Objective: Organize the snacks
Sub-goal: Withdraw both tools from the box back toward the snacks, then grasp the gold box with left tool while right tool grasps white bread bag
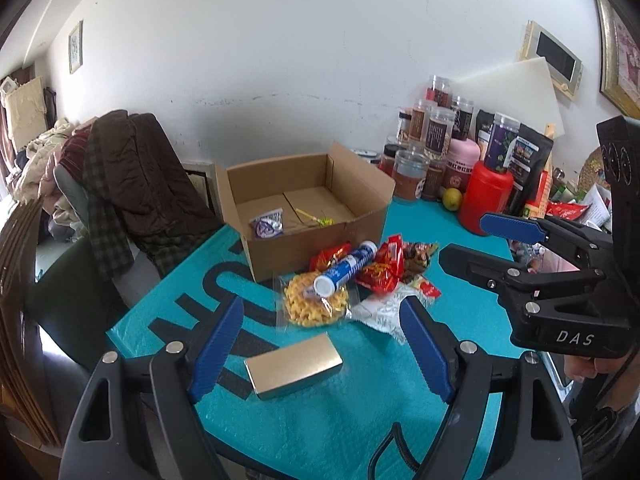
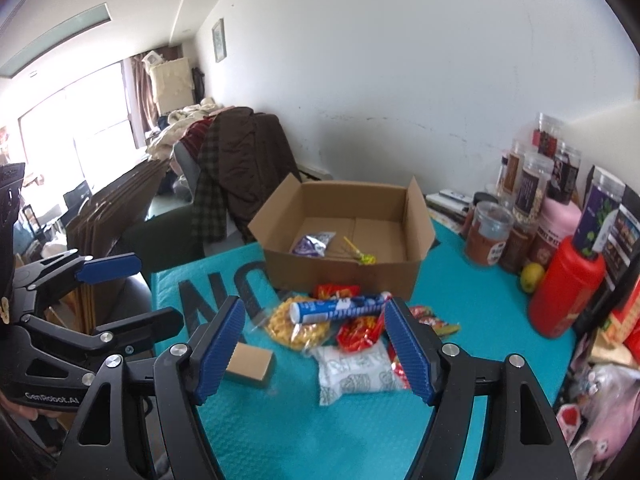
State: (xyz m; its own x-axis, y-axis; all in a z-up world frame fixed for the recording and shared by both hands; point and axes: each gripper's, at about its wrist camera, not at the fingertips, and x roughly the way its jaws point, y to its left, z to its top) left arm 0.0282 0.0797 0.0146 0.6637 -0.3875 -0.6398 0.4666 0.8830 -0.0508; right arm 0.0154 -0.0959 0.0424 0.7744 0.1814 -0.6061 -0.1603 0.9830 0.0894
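Both claws gaping (empty), left claw (image 1: 320, 344) above gold box (image 1: 294, 366), snack pile (image 1: 352, 280) beyond

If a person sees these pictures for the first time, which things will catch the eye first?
The open cardboard box at the far side of the teal mat, nearly empty. In front of it lies a snack pile, topped by a blue-and-white tube. A red bottle stands among jars at the right.

Matt corrugated cardboard box (image 1: 304, 216); glossy plastic tube (image 1: 346, 268); shiny foil snack packets (image 2: 360, 332); bubble-textured teal mat (image 1: 340, 420).
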